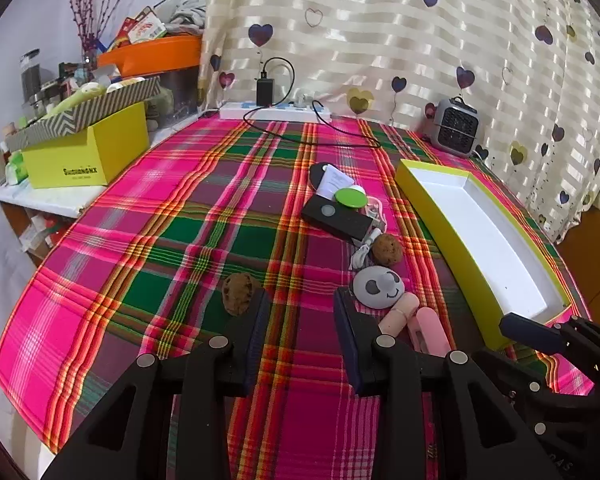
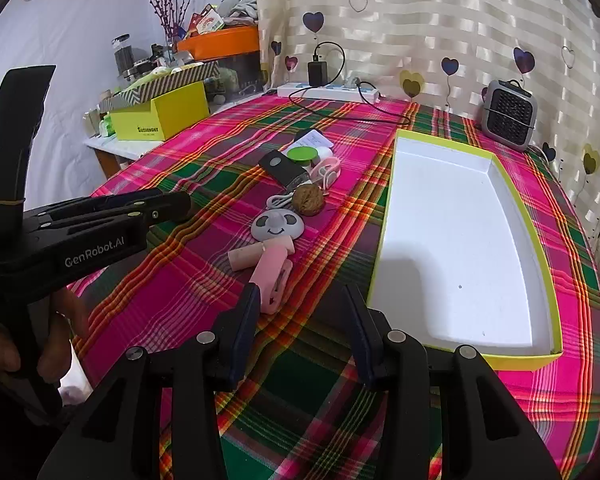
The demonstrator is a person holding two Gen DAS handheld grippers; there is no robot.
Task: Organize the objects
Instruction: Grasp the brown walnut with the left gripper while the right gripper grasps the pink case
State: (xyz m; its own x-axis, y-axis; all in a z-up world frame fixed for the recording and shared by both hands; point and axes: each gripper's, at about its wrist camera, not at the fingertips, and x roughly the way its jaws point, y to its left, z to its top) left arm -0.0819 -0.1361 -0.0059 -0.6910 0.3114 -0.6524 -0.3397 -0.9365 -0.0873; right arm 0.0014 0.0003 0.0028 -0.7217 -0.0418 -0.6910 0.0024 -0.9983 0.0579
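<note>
A table under a plaid cloth point(image 1: 180, 216) of pink, green and orange fills both views, backed at twelve o'clock by a cream striped curtain point(image 1: 380, 40) printed with hearts. Against the curtain lie a white power strip point(image 1: 276, 112) with a black charger point(image 1: 265, 90) plugged in, and at two o'clock a small grey heater point(image 1: 458, 126). At ten o'clock a side shelf holds a yellow-green box point(image 1: 88, 152), an orange tub point(image 1: 156, 54) and a vase of purple twigs point(image 1: 88, 4) before a white wall.

The shallow tray point(image 2: 540, 240), white inside with a yellow-green rim, lies on the cloth at three o'clock in the left wrist view and has nothing in it. Just left of it a loose row of objects runs down the cloth: a green-lidded round tin point(image 1: 350, 198), a black power bank point(image 1: 336, 220), a white cable point(image 1: 362, 254), a walnut point(image 1: 387, 250), a grey koala-faced disc point(image 1: 380, 286) and a pink gadget point(image 2: 268, 264). A second walnut point(image 1: 239, 292) sits apart at nine o'clock of the koala disc, just beside the left finger.

The left gripper point(image 1: 302, 312) hangs over bare cloth, fingers parted about halfway, nothing between them. The right gripper point(image 2: 300, 312) is spread wide, also holding nothing, its left finger point(image 2: 248, 320) near the pink gadget
</note>
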